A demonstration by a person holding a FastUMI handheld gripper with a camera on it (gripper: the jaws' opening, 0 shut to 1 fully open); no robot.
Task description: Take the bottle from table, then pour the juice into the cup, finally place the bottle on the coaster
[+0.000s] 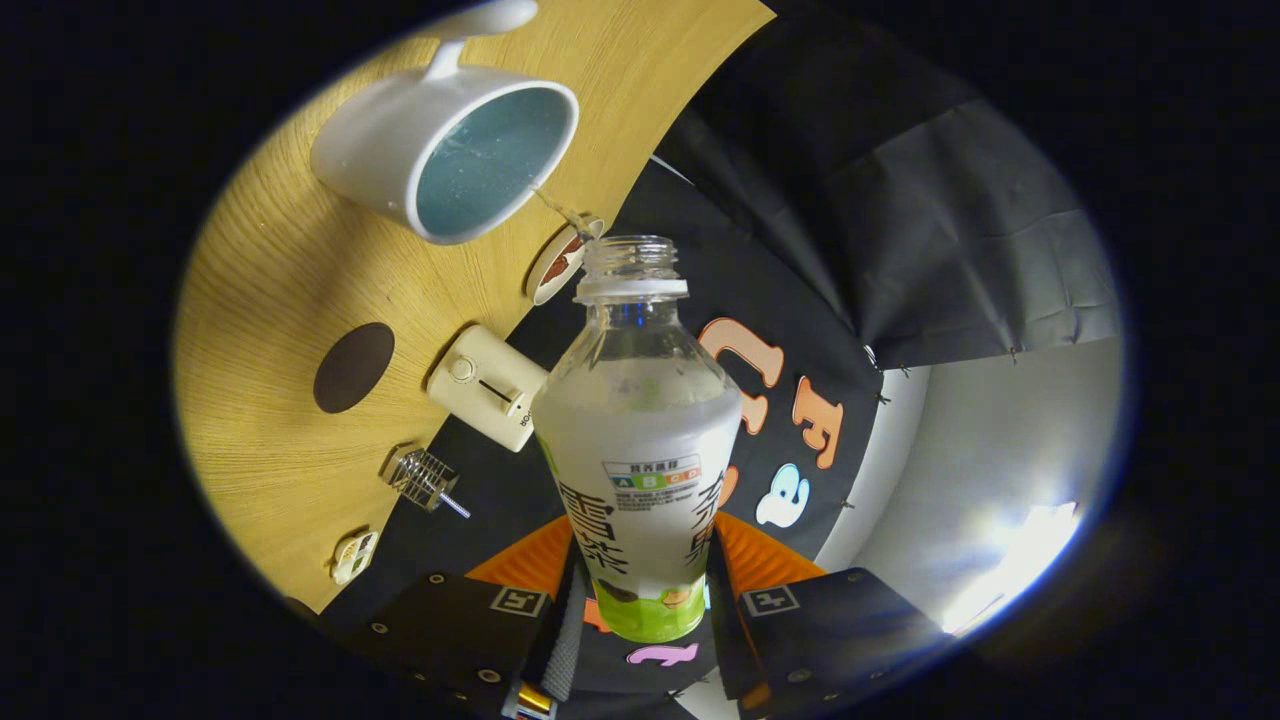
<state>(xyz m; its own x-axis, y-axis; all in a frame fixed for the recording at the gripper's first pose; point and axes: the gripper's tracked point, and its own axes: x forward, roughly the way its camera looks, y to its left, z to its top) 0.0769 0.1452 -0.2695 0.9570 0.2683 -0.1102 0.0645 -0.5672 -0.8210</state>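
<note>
My gripper [640, 600] is shut on a clear plastic bottle [640, 440] with a white and green label, one finger pressing on each side of its lower body. The bottle has no cap and holds pale liquid. The view is tilted, so the wooden table [290, 280] slants beside the bottle. A white cup [440, 150] with a blue inside stands on the table just beyond the bottle's mouth. A thin stream of liquid [560, 208] runs from the mouth toward the cup's rim. A dark round coaster [353, 367] lies on the table near the cup.
A cream box-shaped device [487, 387] sits at the table's edge beside the coaster. Near it are a small wire-and-glass item [422, 478], a small white object [352, 556] and a round lid-like piece [556, 264]. Black cloth hangs behind the table.
</note>
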